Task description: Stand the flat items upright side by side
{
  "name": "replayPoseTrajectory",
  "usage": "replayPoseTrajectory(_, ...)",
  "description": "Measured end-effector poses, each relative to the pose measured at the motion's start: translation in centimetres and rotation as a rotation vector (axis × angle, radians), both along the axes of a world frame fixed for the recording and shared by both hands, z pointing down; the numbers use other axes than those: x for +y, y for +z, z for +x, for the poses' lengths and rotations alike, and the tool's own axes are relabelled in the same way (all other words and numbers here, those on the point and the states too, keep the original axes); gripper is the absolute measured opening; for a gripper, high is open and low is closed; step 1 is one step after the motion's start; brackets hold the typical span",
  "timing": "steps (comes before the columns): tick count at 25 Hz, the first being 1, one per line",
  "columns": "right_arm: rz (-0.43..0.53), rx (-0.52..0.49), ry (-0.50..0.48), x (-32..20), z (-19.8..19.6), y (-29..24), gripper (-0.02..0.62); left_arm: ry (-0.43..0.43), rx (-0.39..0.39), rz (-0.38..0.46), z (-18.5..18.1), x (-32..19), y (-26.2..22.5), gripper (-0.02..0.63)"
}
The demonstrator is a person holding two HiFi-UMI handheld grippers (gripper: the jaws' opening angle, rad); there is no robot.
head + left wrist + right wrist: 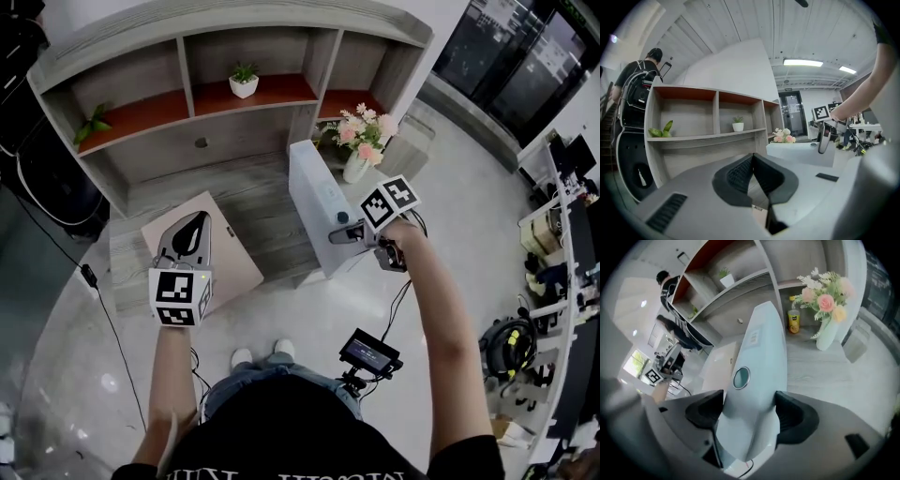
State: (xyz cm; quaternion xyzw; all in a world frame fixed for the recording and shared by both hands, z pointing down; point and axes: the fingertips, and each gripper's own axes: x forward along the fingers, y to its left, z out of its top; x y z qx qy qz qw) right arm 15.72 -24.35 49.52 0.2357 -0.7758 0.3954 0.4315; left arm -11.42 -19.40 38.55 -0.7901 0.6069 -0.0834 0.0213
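**While the white box stands up, the tan box lies flat**

Where the right gripper (345, 233) holds it, the white box (314, 197) is up on its thin side. Both dark pads press on its near end, one on each side, so the jaws are wide apart but full. A small round window (741, 378) shows on the box's top edge, just past the pads. I cannot tell if the bottom of the box touches the wood.

The tan box (239, 258) lies flat on the grey wood top (253, 192), a little way to the left of the white box. The left gripper (195, 225) hangs over it. Its jaws are closed together, with nothing between them.

Right behind the white box is a white vase of pink flowers (361, 141). A yellow can (793, 320) stands next to the vase.

Behind the wood top is a grey shelf unit (187, 47) with red-brown boards inside. A small plant in a white pot (244, 82) sits in the middle space. A leafy green plant (94, 122) sits in the left one.

A person with a backpack (642, 89) stands off to the side of the shelves.
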Motion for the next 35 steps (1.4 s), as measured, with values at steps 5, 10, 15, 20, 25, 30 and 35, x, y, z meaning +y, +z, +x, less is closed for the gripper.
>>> replayPoseTrajectory(5, -0.076, -0.117, 0.077, -0.8, 0.7, 0.0, 0.359, -0.001, -0.007, -0.010, 0.1, -0.7, 0.3, 0.011)
replayPoseTrajectory(10, -0.074, -0.084, 0.038, -1.0, 1.2, 0.0, 0.374, 0.004, -0.020, -0.019, 0.9, -1.3, 0.4, 0.011)
replayPoseTrajectory(15, -0.050, -0.038, 0.005, -1.3, 1.2, 0.1, 0.382, 0.016, -0.030, -0.017, 1.7, -2.0, 0.4, 0.011)
replayPoseTrajectory(20, -0.024, 0.020, 0.027, -3.0, 1.5, -0.2, 0.394, 0.006, -0.025, -0.020, 1.5, -2.5, 0.4, 0.011)
replayPoseTrajectory(25, 0.018, 0.084, 0.045, -5.5, 1.1, -0.4, 0.400, -0.010, -0.018, -0.021, 1.0, -3.0, 0.6, 0.011)
replayPoseTrajectory(30, 0.050, 0.212, 0.030, -7.5, -0.1, 0.0, 0.400, -0.027, -0.023, -0.028, 0.4, -3.3, 0.8, 0.011)
replayPoseTrajectory(35, 0.084, 0.323, 0.017, -8.7, -1.2, 0.6, 0.399, -0.045, -0.022, -0.033, -0.4, -3.4, 0.9, 0.011)
